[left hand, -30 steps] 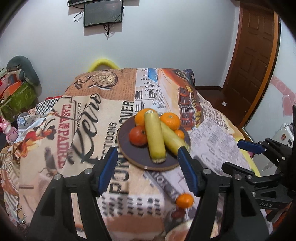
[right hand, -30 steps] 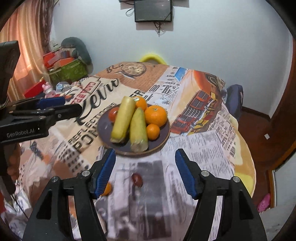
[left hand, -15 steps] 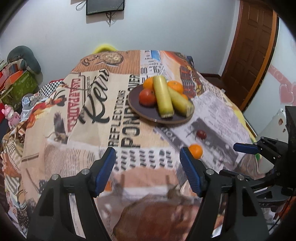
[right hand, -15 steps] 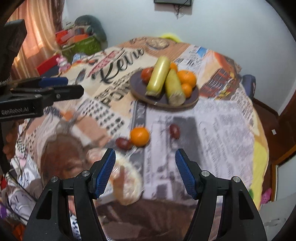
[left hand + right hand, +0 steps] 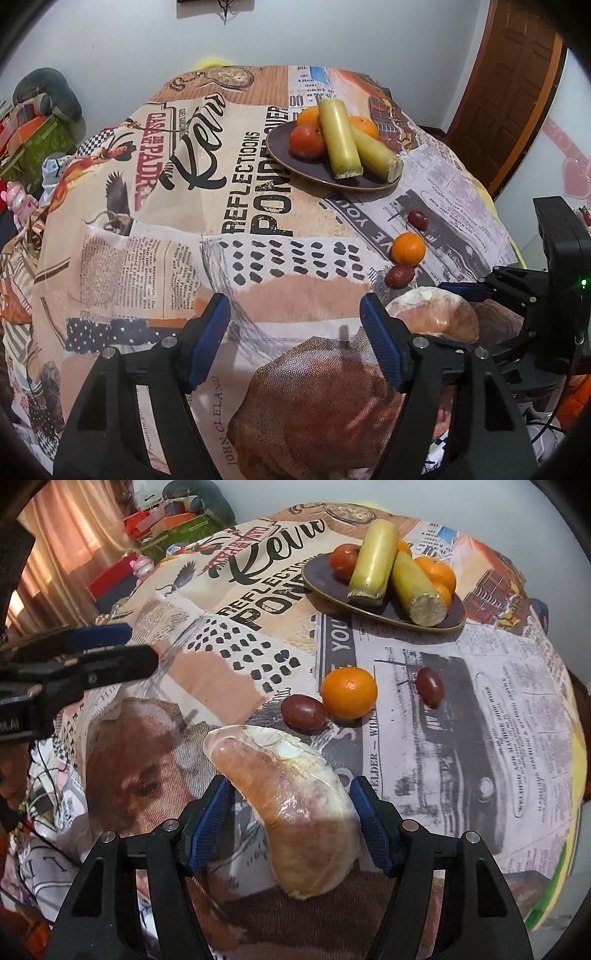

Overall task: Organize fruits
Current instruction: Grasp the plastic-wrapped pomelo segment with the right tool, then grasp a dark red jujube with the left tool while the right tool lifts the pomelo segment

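Observation:
A dark plate (image 5: 295, 168) (image 5: 328, 587) at the far side of the table holds two yellow-green sugarcane pieces (image 5: 339, 138), a tomato (image 5: 307, 141) and several oranges. On the cloth lie a loose orange (image 5: 349, 692) (image 5: 408, 248), two dark red fruits (image 5: 303, 710) (image 5: 429, 685) and a large peeled pomelo wedge (image 5: 291, 808) (image 5: 432, 314). My right gripper (image 5: 291, 819) is open with its jaws on either side of the wedge, not closed on it. My left gripper (image 5: 295, 341) is open and empty over bare cloth.
The table is covered by a printed newspaper-pattern cloth (image 5: 184, 221). Boxes and toys (image 5: 162, 520) are stacked beyond the left edge. A wooden door (image 5: 506, 96) stands at the right. The left gripper shows in the right wrist view (image 5: 92, 653).
Both grippers have pulled back towards the near table edge and tilted down. The pomelo wedge has come between the right gripper's open jaws. The plate now looks farther away.

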Motion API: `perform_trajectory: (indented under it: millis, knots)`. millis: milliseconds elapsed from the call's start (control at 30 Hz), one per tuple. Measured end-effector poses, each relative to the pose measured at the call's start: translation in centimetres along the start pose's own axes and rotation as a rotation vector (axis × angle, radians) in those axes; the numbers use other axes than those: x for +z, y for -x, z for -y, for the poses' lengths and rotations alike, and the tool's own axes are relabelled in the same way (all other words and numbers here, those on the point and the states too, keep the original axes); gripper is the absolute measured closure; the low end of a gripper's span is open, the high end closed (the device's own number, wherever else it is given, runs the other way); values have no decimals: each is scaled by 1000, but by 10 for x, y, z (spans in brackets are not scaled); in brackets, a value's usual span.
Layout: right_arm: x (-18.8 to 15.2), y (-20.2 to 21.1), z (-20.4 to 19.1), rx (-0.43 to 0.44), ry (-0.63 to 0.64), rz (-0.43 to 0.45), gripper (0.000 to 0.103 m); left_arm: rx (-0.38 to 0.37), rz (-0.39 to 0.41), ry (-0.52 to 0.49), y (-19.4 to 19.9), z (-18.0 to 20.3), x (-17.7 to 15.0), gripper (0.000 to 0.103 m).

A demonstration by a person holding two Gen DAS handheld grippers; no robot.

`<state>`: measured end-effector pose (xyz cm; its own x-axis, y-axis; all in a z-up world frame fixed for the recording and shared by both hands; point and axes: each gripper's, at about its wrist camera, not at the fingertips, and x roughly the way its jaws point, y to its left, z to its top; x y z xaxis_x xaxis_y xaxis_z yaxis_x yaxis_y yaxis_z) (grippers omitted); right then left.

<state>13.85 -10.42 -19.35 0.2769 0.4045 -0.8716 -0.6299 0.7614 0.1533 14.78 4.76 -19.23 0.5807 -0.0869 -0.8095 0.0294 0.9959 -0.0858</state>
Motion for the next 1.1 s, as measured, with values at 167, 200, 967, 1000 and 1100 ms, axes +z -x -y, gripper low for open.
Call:
perform_trajectory:
  millis: [167,200,967,1000,1100]
  knots:
    - [-1,2,-1,1,9,16,48,-8,-9,-2,-6,5,1,31]
    - [-2,3,-1,-1,10,19,51,-9,-9,-7,-6,6,2,31]
    - [-16,59,73,-115,-159,140,87,-122,-90,-116,-57,74,17,32]
    - [-16,57,75,-99,-161,133,87,-125,-93,-119,-59,76,17,33]
    - [-18,53,79,-79,-168,110,86,-143,-114,-120,-69,82,17,46]
